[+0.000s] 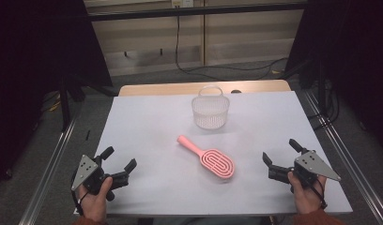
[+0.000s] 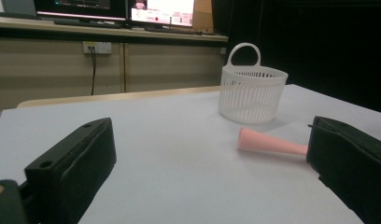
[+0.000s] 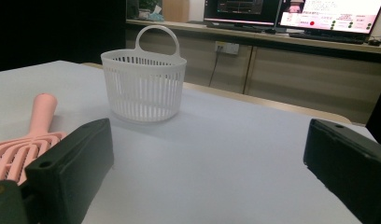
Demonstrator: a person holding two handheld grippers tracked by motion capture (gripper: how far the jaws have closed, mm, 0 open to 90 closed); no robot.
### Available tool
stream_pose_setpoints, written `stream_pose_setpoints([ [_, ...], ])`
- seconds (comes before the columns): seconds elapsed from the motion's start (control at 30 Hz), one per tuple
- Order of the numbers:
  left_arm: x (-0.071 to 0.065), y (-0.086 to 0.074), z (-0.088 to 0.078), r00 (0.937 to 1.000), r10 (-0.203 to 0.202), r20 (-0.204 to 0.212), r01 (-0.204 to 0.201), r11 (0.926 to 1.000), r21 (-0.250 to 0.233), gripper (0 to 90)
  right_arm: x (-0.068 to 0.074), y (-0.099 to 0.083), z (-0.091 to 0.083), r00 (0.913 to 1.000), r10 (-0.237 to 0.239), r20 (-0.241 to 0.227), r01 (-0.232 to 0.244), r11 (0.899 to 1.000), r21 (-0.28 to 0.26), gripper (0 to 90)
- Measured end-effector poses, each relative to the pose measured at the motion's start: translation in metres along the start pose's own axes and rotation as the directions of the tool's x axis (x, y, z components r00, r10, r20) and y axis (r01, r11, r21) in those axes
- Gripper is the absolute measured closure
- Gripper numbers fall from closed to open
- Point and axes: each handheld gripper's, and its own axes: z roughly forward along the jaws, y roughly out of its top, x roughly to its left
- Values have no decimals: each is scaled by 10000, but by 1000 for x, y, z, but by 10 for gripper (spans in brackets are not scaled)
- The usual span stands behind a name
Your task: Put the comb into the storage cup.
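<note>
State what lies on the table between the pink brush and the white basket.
Nothing: the stretch between the brush and the basket is bare white table, as the high view shows. The two stand apart.

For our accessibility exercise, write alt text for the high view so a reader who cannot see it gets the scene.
A pink hairbrush lies flat mid-table on a white sheet, its handle angled toward a white slotted basket standing behind it. The left gripper and right gripper sit at the near corners, jaws open, holding nothing.
</note>
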Motion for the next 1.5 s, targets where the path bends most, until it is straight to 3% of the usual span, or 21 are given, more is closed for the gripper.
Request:
stream_pose_setpoints([
  [0.23,0,0,1,10000,-5,64,5,10000,45,35,-1,0,0,10000,72,62,-72,10000,3,9],
  [0.7,0,-1,5,10000,8,25,-8,10000,47,34,1,-2,3,9991,250,-352,-247,9997,94,9],
  [0.93,-3,-1,4,9997,230,123,-232,9995,197,35,7,-1,8,9974,64,-719,-51,9998,191,13],
  [1.1,-4,-1,2,9996,216,165,-217,9997,54,45,12,1,12,9963,-110,-847,140,9993,352,23],
  [1.33,-1,-1,0,9999,166,13,-166,9999,35,38,25,6,23,9956,-11,-938,40,9995,306,15],
  [1.5,-2,-2,1,9995,272,147,-274,9995,143,38,32,10,27,9899,56,-1420,-14,9996,299,20],
])
